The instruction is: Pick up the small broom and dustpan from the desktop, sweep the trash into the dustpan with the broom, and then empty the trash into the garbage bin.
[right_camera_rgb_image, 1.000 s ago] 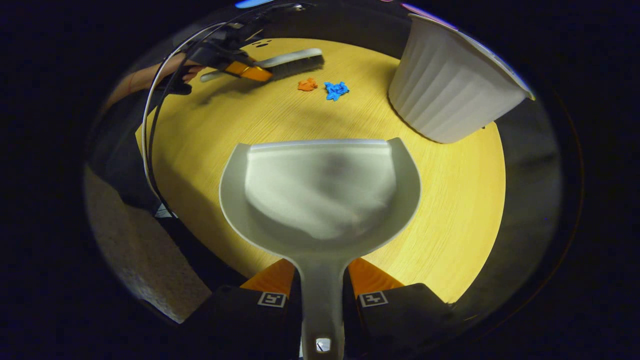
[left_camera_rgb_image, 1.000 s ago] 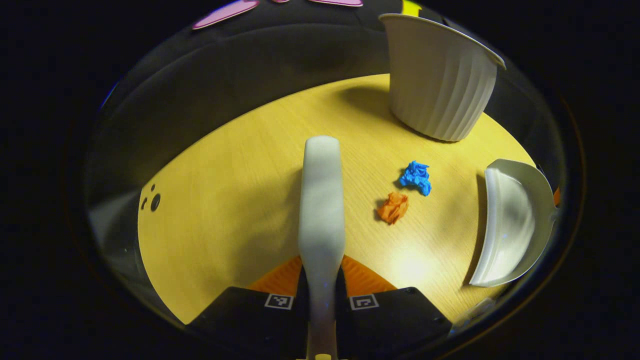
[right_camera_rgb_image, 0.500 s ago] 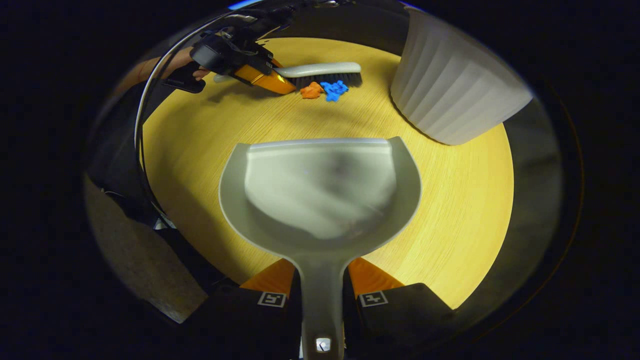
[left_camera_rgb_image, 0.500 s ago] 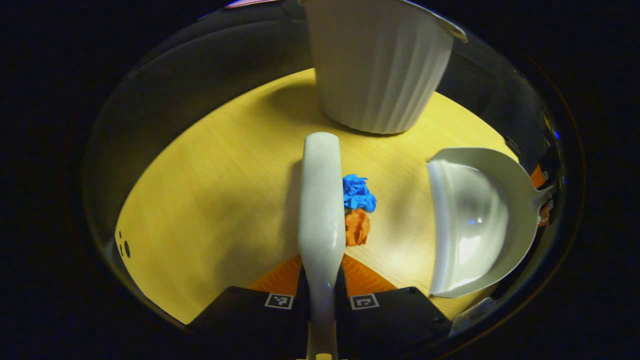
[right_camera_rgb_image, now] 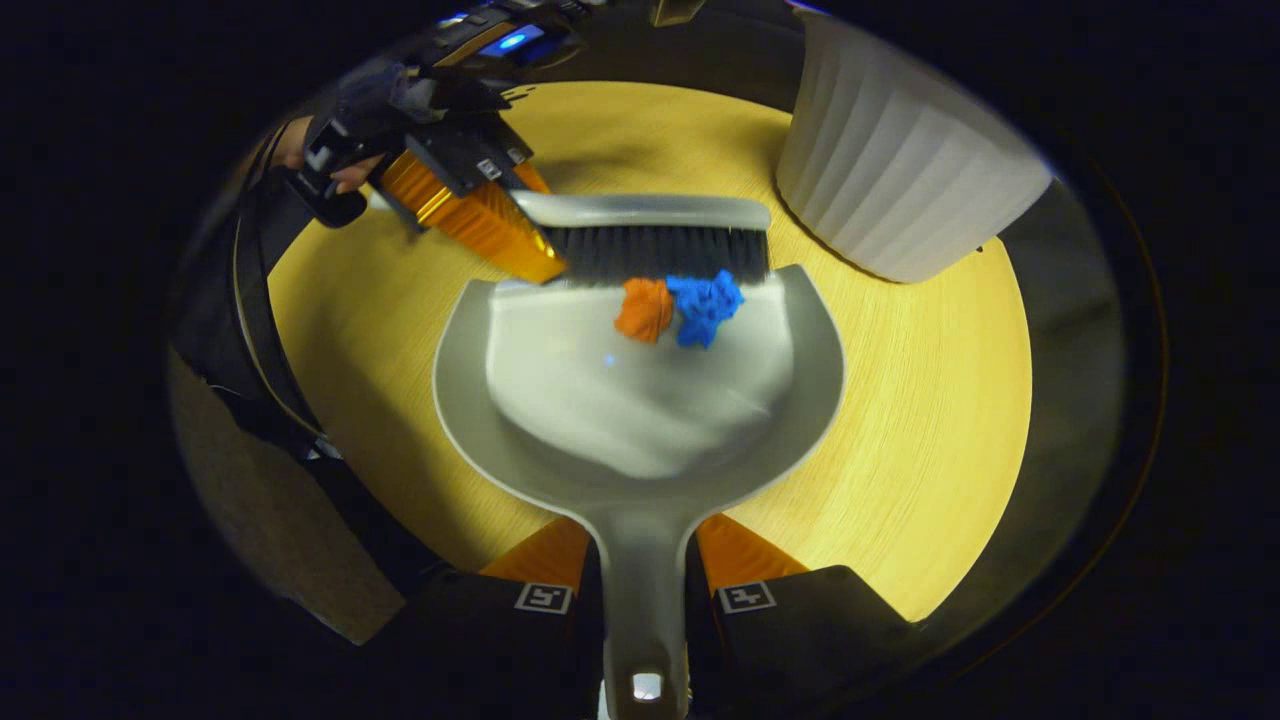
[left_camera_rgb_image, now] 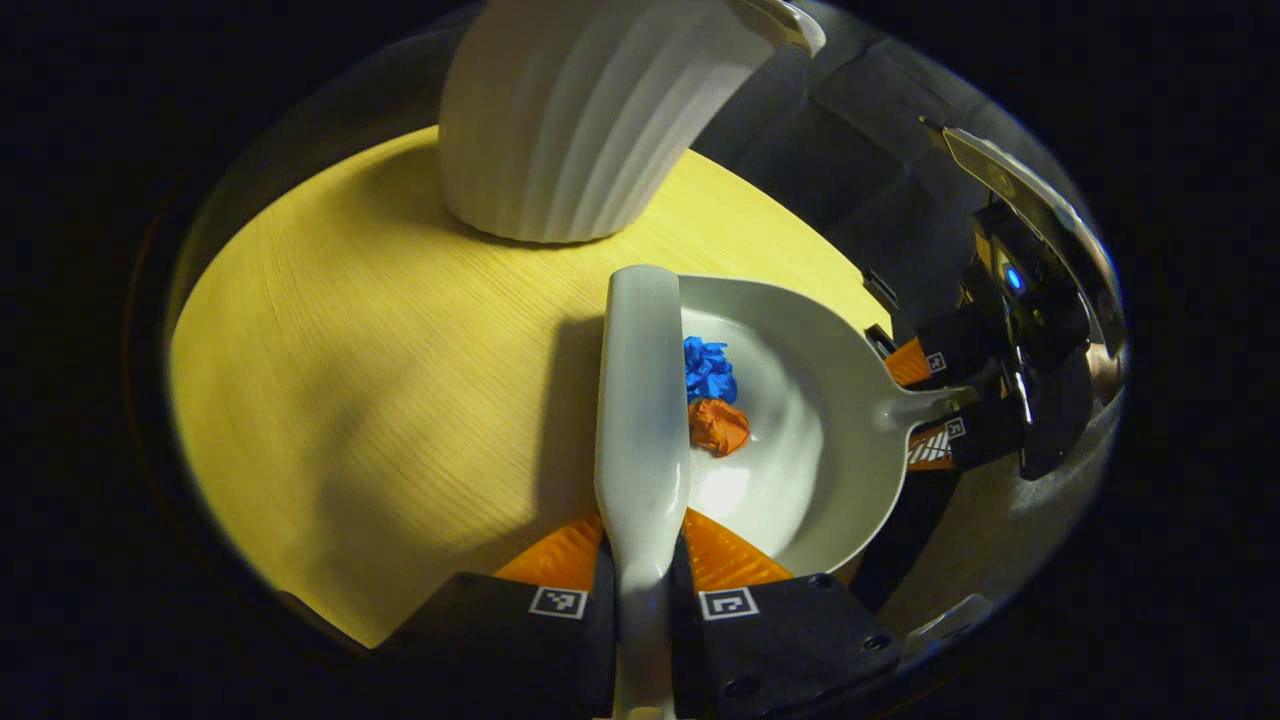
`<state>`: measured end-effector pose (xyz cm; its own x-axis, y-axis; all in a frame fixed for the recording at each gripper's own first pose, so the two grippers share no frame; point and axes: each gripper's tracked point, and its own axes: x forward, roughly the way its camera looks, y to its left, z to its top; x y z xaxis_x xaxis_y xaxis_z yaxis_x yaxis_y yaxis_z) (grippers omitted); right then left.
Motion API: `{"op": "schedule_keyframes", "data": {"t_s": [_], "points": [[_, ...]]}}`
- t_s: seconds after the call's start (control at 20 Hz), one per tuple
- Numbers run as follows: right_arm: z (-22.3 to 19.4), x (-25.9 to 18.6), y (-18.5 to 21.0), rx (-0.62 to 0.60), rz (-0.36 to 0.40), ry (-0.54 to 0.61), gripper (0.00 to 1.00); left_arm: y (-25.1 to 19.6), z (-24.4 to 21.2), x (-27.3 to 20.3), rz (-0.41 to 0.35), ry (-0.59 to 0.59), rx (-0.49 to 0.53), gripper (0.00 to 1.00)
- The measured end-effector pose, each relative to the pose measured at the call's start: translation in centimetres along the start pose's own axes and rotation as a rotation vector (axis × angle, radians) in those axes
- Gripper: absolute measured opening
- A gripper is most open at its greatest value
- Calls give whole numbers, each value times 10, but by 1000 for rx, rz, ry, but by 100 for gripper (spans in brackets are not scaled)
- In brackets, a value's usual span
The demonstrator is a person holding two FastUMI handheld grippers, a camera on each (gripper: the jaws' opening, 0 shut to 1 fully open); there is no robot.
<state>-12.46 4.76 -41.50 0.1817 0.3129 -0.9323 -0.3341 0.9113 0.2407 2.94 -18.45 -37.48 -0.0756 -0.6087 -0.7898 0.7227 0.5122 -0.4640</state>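
My left gripper (left_camera_rgb_image: 642, 560) is shut on the handle of the small grey broom (left_camera_rgb_image: 642, 400), which runs straight ahead of it. My right gripper (right_camera_rgb_image: 642, 570) is shut on the handle of the grey dustpan (right_camera_rgb_image: 640, 400). In the right gripper view the broom (right_camera_rgb_image: 650, 225) lies across the pan's front lip, its black bristles against a blue paper wad (right_camera_rgb_image: 705, 305) and an orange paper wad (right_camera_rgb_image: 645, 310). Both wads sit just inside the pan. In the left gripper view the blue wad (left_camera_rgb_image: 708, 368) and orange wad (left_camera_rgb_image: 718, 425) lie in the dustpan (left_camera_rgb_image: 810, 420) right of the broom.
A white ribbed garbage bin (right_camera_rgb_image: 900, 190) stands on the yellow wooden table (right_camera_rgb_image: 920, 420) just beyond the pan, to its right; in the left gripper view the bin (left_camera_rgb_image: 580, 120) is ahead. A hand (right_camera_rgb_image: 345, 175) holds the left gripper. The table edge drops off at left.
The broom has swept both paper wads toward the dustpan and over its lip; they now lie inside the pan. The dustpan has barely moved.
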Motion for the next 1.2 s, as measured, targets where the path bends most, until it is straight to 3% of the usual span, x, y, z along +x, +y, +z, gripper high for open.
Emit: {"op": "schedule_keyframes", "data": {"t_s": [0.05, 0.35, 0.6, 0.65, 0.9, 0.95, 1.2], "points": [[-2, 0, 1, 13, -7, -7, 34, -5, -1, 0, 10, -12, -4, 27], [0, 3, -7, 158, -62, -100, 38, -4, 7, -46, 189, -188, -100, 27], [0, -45, -19, 275, -189, -119, 41, 17, -25, -86, 348, -292, -216, 26], [2, -59, -24, 300, -208, -132, 33, 19, -35, -93, 359, -297, -238, 27], [16, -145, -54, 480, -281, -160, 41, 28, -74, -87, 382, -275, -329, 27], [21, -162, -64, 501, -302, -178, 37, 28, -79, -84, 390, -272, -341, 27], [58, -224, -122, 482, -458, -237, 37, 26, -89, -72, 390, -279, -371, 27]]}}
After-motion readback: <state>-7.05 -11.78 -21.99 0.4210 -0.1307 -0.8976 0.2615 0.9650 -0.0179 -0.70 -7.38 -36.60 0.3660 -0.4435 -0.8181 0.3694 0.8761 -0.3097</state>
